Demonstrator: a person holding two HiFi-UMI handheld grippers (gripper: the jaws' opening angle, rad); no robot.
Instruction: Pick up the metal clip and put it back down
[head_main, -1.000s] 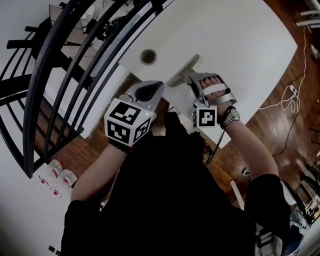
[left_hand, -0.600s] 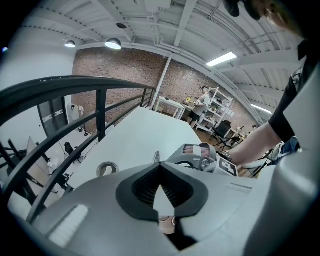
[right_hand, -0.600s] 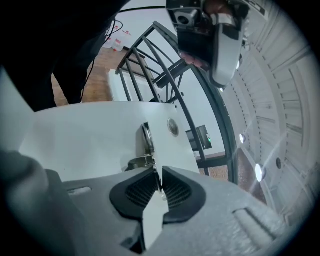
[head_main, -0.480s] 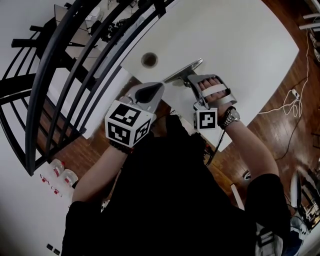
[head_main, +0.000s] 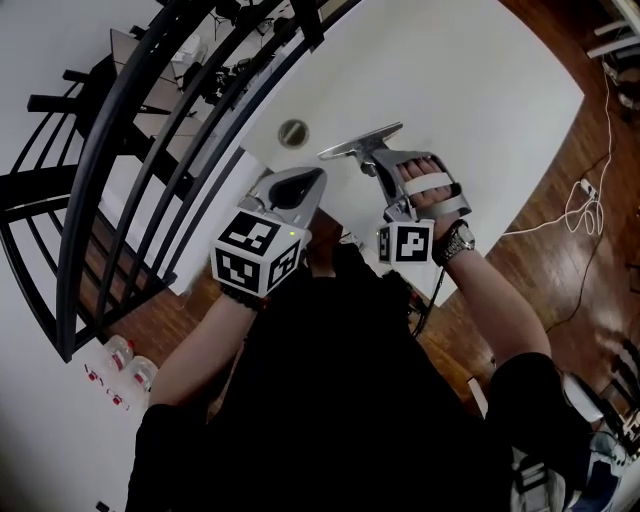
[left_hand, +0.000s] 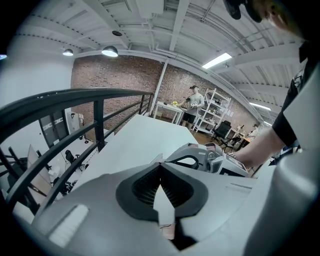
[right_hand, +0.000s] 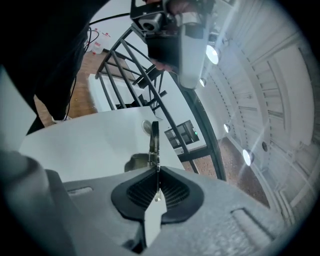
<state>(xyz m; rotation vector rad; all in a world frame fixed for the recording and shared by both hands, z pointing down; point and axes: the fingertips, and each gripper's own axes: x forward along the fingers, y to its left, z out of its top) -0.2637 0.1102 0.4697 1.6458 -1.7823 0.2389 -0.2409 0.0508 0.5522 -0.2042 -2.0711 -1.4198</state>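
Observation:
The metal clip (right_hand: 155, 141) is a thin dark strip that sticks straight out from between the pads of my right gripper (right_hand: 157, 172), above the white table (right_hand: 85, 145). These jaws have just been closing and now pinch the clip's near end. In the head view the right gripper (head_main: 335, 152) points left over the table, and the clip at its tip is too small to make out. My left gripper (head_main: 305, 180) hovers beside it at the table's near edge. Its jaws (left_hand: 160, 165) are shut with nothing between them.
A round grommet hole (head_main: 293, 132) sits in the table just beyond the right gripper's tip. A black railing (head_main: 150, 130) runs along the table's left side. A white cable (head_main: 580, 205) lies on the wooden floor at right. People stand by shelves (left_hand: 192, 102) far off.
The right gripper's fingers went from a wide wedge to a thin closed line. That gripper has risen a little off the table. The left gripper has hardly moved.

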